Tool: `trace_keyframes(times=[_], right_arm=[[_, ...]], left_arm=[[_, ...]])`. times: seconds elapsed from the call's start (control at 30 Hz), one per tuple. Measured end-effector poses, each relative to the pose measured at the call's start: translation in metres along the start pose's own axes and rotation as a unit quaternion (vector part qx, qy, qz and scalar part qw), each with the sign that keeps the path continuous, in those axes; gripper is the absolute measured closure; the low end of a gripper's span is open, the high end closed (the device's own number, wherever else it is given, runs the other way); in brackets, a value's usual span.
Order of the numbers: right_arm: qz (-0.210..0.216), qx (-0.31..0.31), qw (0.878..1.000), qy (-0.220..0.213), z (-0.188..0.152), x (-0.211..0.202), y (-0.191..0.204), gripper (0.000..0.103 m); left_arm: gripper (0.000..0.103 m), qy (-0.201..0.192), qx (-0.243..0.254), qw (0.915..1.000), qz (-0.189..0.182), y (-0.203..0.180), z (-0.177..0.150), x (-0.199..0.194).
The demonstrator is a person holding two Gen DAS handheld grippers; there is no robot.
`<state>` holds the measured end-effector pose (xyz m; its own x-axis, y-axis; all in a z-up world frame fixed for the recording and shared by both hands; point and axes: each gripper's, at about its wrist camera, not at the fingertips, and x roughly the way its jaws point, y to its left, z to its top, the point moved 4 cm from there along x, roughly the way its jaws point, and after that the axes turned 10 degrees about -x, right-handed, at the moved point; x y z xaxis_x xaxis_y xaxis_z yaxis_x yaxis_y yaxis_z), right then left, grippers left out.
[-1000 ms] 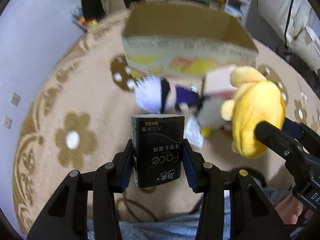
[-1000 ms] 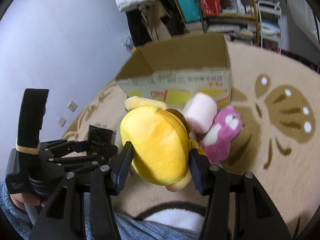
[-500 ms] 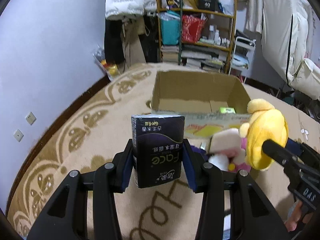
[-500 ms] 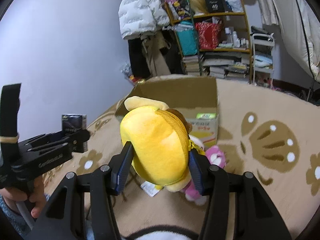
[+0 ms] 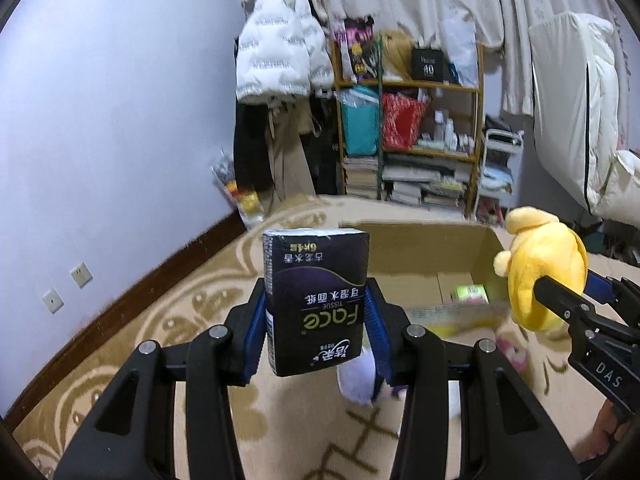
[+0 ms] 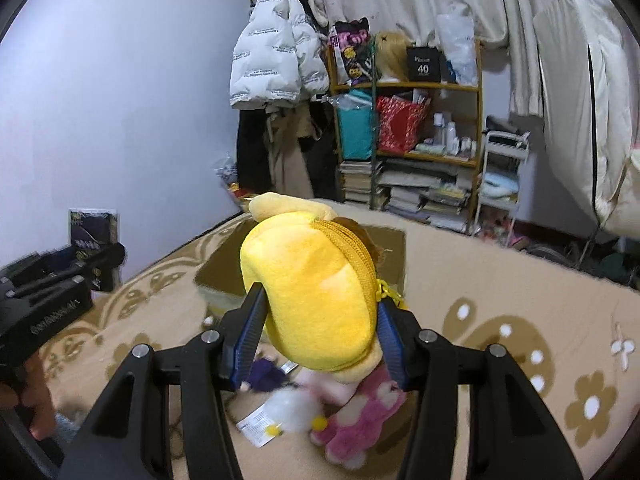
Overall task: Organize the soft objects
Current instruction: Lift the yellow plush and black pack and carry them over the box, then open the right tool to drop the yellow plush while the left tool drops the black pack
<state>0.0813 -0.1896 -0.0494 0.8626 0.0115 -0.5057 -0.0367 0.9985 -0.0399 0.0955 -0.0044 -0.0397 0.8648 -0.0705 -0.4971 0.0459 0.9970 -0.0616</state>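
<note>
From the left wrist, the left gripper (image 5: 316, 332) clenches a dark tissue pack (image 5: 316, 300) upright between its blue pads; the open cardboard box (image 5: 424, 268) sits on the rug at one o'clock. From the right wrist, the right gripper (image 6: 320, 336) grasps a yellow plush (image 6: 312, 292), with a pink plush (image 6: 360, 420) on the rug at six o'clock.
</note>
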Motion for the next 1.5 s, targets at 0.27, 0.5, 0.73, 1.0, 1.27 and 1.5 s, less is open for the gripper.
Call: trace_keyframes(times=[0.27, 0.5, 0.73, 1.0, 1.27, 1.5], right_arm=[[-0.021, -0.022, 1.0, -0.009, 0.013, 0.018, -0.006, 0.047], [-0.032, -0.026, 0.999, -0.009, 0.021, 0.036, -0.012, 0.047], [-0.035, -0.034, 0.999, -0.015, 0.032, 0.055, -0.017, 0.047], [-0.034, -0.033, 0.999, -0.005, 0.033, 0.08, -0.022, 0.047], [-0.026, -0.017, 0.999, 0.018, 0.022, 0.103, -0.027, 0.046], [-0.022, -0.007, 0.999, 0.035, 0.013, 0.117, -0.03, 0.046]], left_arm=[[0.06, -0.036, 0.004, 0.9992, 0.015, -0.005, 0.022, 0.022], [0.059, -0.057, 0.026, 0.9979, 0.015, -0.015, 0.031, 0.041], [0.059, -0.067, 0.046, 0.9966, 0.011, -0.028, 0.038, 0.062], [0.059, -0.045, 0.05, 0.9977, 0.0, -0.035, 0.035, 0.089], [0.059, -0.017, 0.057, 0.9979, -0.026, -0.049, 0.031, 0.108], [0.059, 0.023, 0.056, 0.9963, -0.06, -0.056, 0.017, 0.123]])
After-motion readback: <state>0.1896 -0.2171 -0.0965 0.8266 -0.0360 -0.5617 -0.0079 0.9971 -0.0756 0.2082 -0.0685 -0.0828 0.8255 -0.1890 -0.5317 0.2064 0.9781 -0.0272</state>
